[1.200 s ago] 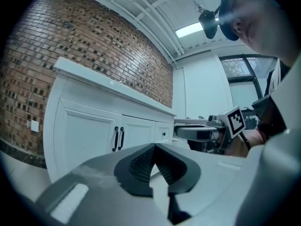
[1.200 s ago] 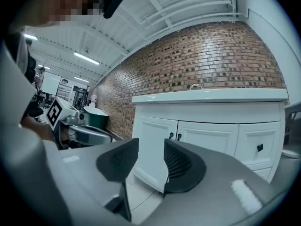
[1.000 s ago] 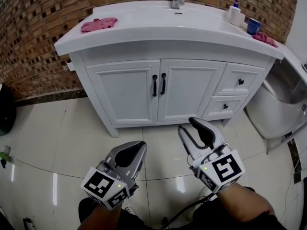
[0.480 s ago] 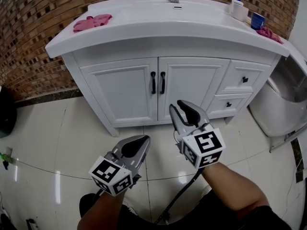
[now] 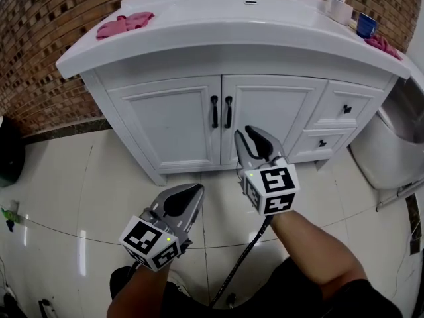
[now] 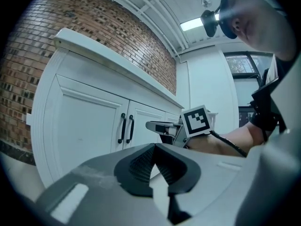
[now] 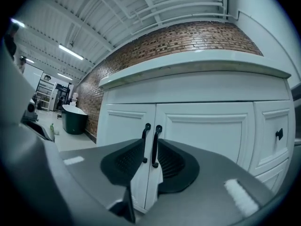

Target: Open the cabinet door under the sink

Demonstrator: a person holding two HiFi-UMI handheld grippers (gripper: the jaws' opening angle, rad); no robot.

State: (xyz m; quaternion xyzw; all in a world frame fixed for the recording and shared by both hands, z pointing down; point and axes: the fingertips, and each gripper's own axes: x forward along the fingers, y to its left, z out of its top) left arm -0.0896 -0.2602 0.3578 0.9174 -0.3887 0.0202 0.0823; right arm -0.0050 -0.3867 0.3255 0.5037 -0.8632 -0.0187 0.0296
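Observation:
The white cabinet under the sink has two shut doors, with black handles side by side at the centre seam. My right gripper is held level in front of the right door, a short way off it. Its jaws are closing with nothing between them. In the right gripper view the two handles show through the gap of that gripper. My left gripper hangs lower and further back over the floor, shut and empty. Its tips meet in the left gripper view.
On the white sink top lie a pink cloth, a soap bottle, a blue cup and another pink cloth. Two drawers sit right of the doors. A white fixture stands right, a dark bin left.
Both grippers have moved toward the cabinet, the right one farther and to the left, now in front of the door handles. The right gripper's jaws have narrowed.

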